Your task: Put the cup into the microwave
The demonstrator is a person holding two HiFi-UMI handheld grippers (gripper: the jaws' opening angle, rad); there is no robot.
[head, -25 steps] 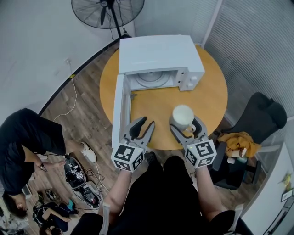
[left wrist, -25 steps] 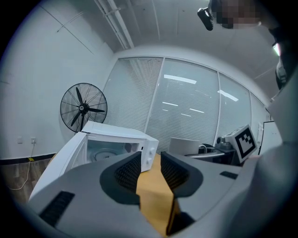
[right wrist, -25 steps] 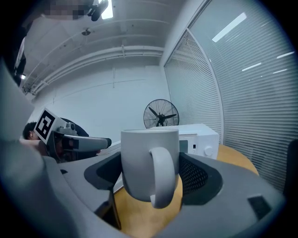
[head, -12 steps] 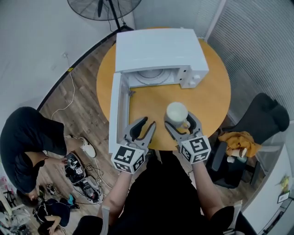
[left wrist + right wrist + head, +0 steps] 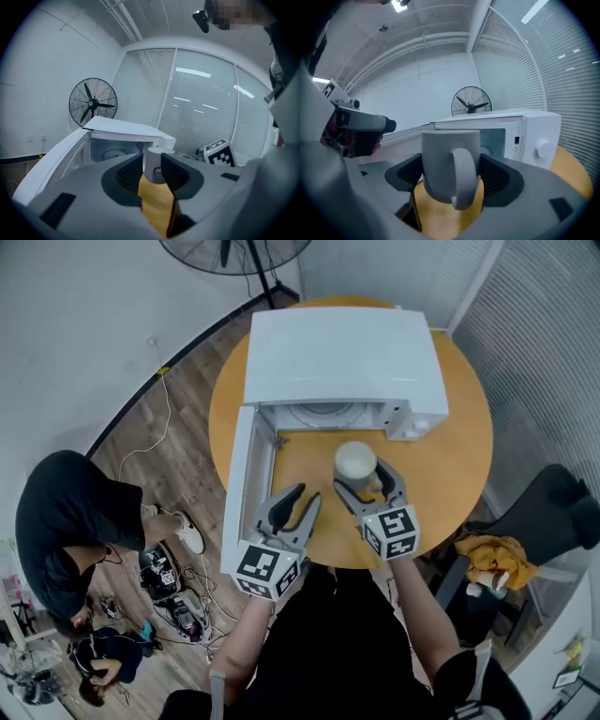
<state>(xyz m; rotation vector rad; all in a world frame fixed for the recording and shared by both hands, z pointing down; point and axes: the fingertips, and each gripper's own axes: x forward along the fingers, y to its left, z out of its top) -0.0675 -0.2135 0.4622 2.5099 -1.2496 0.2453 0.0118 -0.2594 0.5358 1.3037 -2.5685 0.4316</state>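
**Cup held just short of the open microwave**

Head view: at frame centre the right gripper pinches the cup over the table, just before the microwave. Its door stands swung out at left. The left gripper, lower left, is spread.
Left gripper view: its jaws have just closed slightly, with nothing between them. The cup shows only beyond the gap.
Right gripper view: the pads press both sides of the upright cup, whose handle faces the camera, and the cavity lies straight behind.
The cup should probably stay level, enter squarely clear of door and control panel, and be released only once it is resting inside.
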